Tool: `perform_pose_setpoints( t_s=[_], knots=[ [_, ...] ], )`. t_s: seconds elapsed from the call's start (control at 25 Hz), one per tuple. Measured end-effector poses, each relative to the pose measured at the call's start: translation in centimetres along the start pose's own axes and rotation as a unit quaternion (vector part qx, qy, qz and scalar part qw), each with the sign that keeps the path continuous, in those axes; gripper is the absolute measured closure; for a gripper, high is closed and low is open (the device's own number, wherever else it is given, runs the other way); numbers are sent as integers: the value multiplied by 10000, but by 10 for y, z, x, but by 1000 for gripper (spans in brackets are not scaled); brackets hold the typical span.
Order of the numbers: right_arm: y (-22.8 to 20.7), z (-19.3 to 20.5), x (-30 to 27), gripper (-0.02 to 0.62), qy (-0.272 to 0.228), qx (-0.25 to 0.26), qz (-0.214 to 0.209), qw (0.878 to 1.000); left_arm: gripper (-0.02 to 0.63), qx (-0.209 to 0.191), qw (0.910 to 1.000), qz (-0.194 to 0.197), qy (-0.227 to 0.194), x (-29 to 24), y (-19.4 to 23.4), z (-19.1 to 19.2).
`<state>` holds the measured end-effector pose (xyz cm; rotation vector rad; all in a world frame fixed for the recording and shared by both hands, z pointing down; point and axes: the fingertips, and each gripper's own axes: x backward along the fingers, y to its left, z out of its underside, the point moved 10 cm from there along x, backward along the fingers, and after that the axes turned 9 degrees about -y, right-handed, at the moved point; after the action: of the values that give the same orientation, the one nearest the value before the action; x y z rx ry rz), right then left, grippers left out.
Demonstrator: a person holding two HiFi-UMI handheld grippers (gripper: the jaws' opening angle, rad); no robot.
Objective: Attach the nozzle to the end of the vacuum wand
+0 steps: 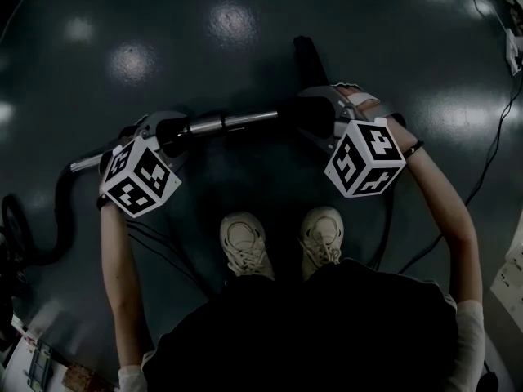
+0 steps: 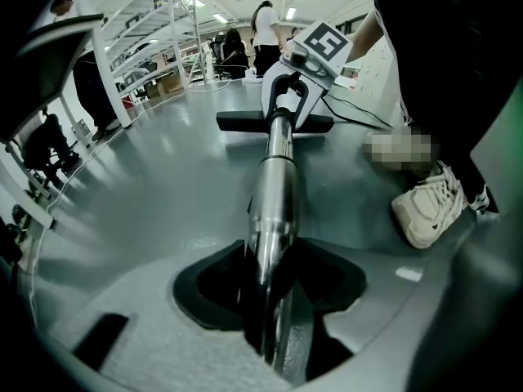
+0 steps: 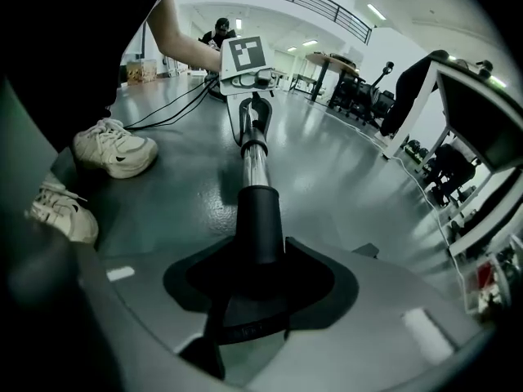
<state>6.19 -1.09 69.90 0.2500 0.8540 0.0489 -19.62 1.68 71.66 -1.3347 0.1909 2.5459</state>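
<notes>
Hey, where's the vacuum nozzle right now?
Head view, right of centre: the nozzle is clamped in the right tongs, at the right end of the wand.

The wand [image 1: 237, 122] is finished in polished silver, the nozzle [image 3: 260, 219] in matt black; black-and-white square patterns are borne by the left cube [image 1: 140, 178] and right cube [image 1: 365, 157].

**Wand** [image 1: 233, 122]: a chrome, stepped tube, lying level and crosswise above the floor [image 1: 245, 23]. Its left part is running between the left gripper's [image 1: 170, 134] fingers, which are closing on it.

**Nozzle** [image 1: 307, 60]: black, with its round collar [image 3: 260, 215] sitting over the wand's right end. Its flat head is standing crosswise to the tube. The right gripper [image 1: 324, 121] is clasping the collar.
</notes>
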Motion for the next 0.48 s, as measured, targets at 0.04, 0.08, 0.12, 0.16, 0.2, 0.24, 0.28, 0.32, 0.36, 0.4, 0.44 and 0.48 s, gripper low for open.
perform_pose_setpoints(
  t_s=[0.04, 0.08, 0.12, 0.16, 0.2, 0.24, 0.28, 0.32, 0.36, 0.4, 0.44, 0.48],
  knots=[
    [-2, -2, 6, 399, 98, 59, 84, 9999, 413, 1, 10000, -11, -11, -1, 1, -6],
    [-2, -5, 10, 399, 240, 149, 173, 9995, 413, 0, 10000, -9, -30, -2, 1, -11],
    [0, -12, 11, 399, 404, 272, 239, 9985, 413, -8, 10000, 7, -62, -2, 0, -13],
    [3, -19, 9, 399, 550, 410, 254, 9973, 414, -24, 9999, 30, -98, -3, -2, -14],
    [5, -26, 5, 400, 644, 526, 210, 9963, 414, -49, 9999, 44, -115, -4, -3, -13],
    [5, -32, 1, 399, 673, 583, 124, 9959, 414, -78, 9999, 37, -101, -5, -4, -12],
    [3, -34, -2, 399, 654, 583, 39, 9961, 416, -94, 9999, 16, -73, -5, -4, -10],
    [1, -35, -3, 399, 632, 570, -11, 9964, 416, -87, 10000, -5, -49, -6, -4, -8],
    [0, -35, -4, 399, 630, 571, -21, 9964, 416, -68, 10000, -19, -32, -6, -3, -7],
    [-1, -34, -5, 399, 635, 574, -3, 9963, 416, -51, 10000, -33, -24, -7, -3, -7],
    [-1, -33, -5, 399, 630, 563, 26, 9964, 416, -43, 10000, -54, -25, -8, -3, -8],
    [-1, -31, -6, 399, 627, 543, 53, 9965, 414, -46, 10000, -85, -23, -9, -3, -7]
  ],
)
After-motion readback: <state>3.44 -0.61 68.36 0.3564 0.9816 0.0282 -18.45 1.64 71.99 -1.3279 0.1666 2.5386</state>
